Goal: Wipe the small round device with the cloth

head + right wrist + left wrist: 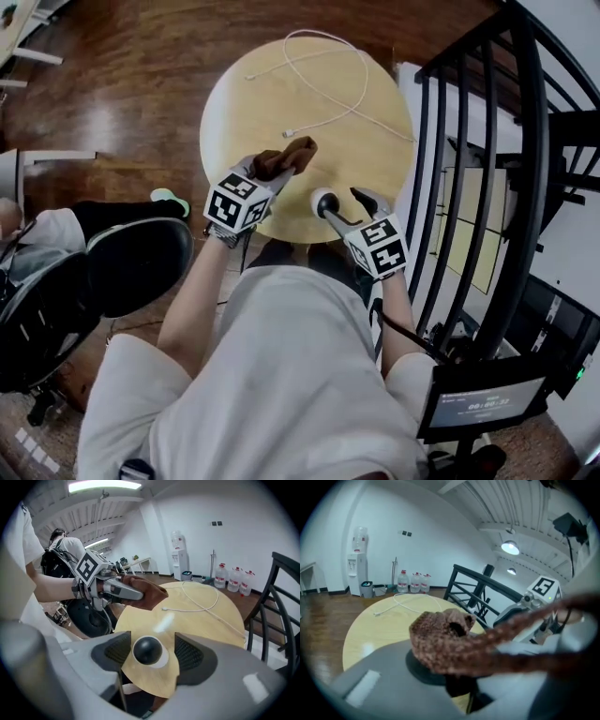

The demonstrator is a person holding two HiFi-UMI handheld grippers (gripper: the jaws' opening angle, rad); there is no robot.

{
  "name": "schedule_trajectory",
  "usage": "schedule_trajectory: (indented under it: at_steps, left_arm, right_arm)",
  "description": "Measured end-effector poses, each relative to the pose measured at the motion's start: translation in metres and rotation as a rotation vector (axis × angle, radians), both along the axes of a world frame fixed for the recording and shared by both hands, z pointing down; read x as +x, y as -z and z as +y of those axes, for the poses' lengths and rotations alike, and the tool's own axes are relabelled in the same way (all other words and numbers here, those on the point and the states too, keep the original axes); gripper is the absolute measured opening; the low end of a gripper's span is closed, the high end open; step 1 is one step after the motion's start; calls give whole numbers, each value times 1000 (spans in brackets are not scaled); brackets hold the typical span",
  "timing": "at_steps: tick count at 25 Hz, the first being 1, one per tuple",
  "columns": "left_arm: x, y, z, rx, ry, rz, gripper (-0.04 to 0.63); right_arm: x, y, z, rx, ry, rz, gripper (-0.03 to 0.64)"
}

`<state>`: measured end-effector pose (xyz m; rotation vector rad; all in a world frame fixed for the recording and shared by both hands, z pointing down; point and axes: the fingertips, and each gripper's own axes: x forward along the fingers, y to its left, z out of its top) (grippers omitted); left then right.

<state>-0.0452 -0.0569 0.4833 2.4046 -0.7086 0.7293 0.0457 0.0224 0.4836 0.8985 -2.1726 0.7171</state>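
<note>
Small round device, a black ball on a white base, stands at the near edge of the round wooden table. The right gripper holds its jaws apart around it, probably to steady it. The left gripper clenches the brown fuzzy cloth for wiping.

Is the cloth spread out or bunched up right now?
Bunched up: the brown cloth is a crumpled wad clamped in the left gripper, held over the round table.

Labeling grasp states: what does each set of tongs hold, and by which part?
Left tongs clamp the brown cloth by a bunched fold. Right tongs straddle the small round device, not gripping it.
</note>
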Motion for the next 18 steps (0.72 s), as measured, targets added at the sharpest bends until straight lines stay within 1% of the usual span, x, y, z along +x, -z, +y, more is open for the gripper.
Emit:
schedule_trajectory:
  at_steps: [2,4,6,9,11,13,18]
  left_arm:
    - [-3,16,6,30,7,24,94]
    - [-4,30,14,48,4,42,94]
    - [-1,43,17,62,-14,55,94]
    - [3,62,18,105,-51,58,94]
    - [6,77,15,146,-61,69,94]
    - [9,93,11,178,-67,89,94]
    - [14,127,12,251,-93,123,94]
  right_arm:
    - [4,10,0,39,-26,15,277]
    - [9,21,3,75,-38,63,249]
    - [15,33,0,119,-46,112,231]
    - [24,48,-7,174,-92,139,217]
    - [32,58,-12,215,-138,139,158]
    - [35,68,-18,253,-167,126,120]
    - [30,89,-26,310,-151,94,118]
